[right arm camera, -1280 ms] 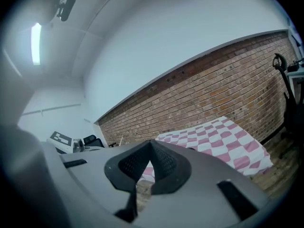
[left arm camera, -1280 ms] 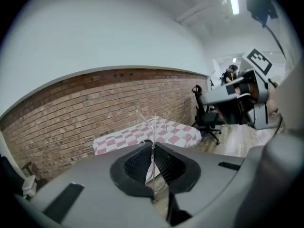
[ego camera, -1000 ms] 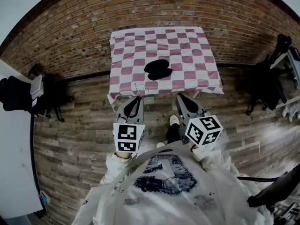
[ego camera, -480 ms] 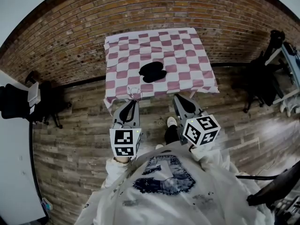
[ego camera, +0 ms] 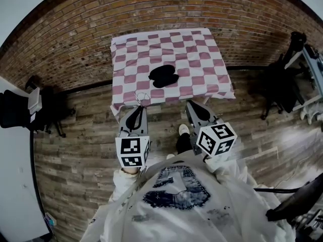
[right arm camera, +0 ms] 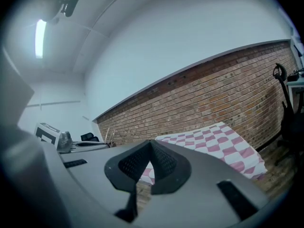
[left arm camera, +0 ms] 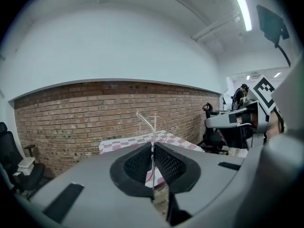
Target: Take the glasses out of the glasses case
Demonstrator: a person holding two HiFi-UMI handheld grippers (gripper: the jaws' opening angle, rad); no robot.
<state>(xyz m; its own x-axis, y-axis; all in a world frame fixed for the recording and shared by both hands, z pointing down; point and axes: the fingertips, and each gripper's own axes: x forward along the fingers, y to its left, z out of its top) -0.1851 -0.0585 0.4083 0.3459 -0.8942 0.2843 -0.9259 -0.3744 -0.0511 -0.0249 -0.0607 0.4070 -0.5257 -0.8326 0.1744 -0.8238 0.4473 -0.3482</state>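
left gripper [left arm camera: 153, 145]: fingers clenched on glasses [left arm camera: 153, 122], held out of the open case [ego camera: 163, 76] on the surface [ego camera: 202, 54], task likely done | right gripper [right arm camera: 151, 145]: fingers clenched on nothing, apparently idle

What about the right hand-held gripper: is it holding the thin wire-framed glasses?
No, the right hand-held gripper is shut on nothing; the left hand-held gripper pinches the thin wire-framed glasses.
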